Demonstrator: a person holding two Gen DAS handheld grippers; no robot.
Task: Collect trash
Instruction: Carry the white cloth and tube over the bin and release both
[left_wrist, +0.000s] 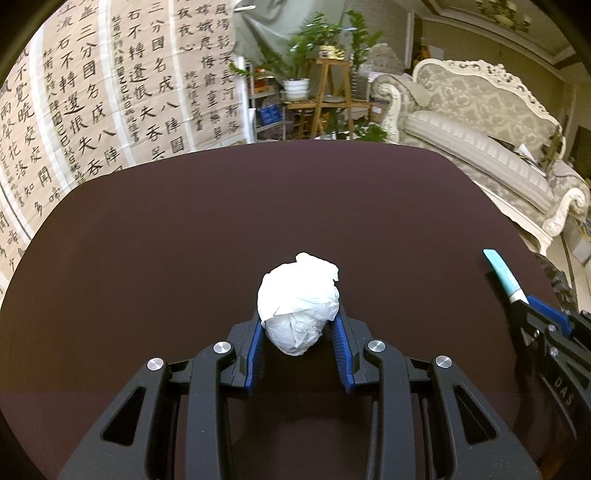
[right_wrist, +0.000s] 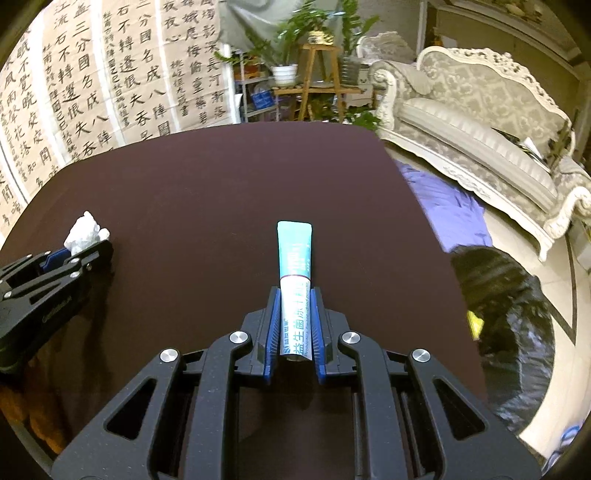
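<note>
My left gripper (left_wrist: 298, 317) is shut on a crumpled white tissue ball (left_wrist: 299, 295), held over the dark brown table (left_wrist: 184, 240). My right gripper (right_wrist: 294, 295) is shut on a teal and white sachet (right_wrist: 294, 266) that sticks out forward past the fingertips. In the right wrist view the left gripper (right_wrist: 83, 245) with the tissue (right_wrist: 85, 230) is at the far left. In the left wrist view the right gripper (left_wrist: 524, 301) with the sachet (left_wrist: 504, 275) is at the far right.
A black trash bag (right_wrist: 509, 325) stands open on the floor to the right of the table, with something yellow (right_wrist: 474, 325) inside. A purple cloth (right_wrist: 450, 206) lies beyond it. A cream sofa (right_wrist: 480, 129) is at the right, plant stands (right_wrist: 317, 74) behind.
</note>
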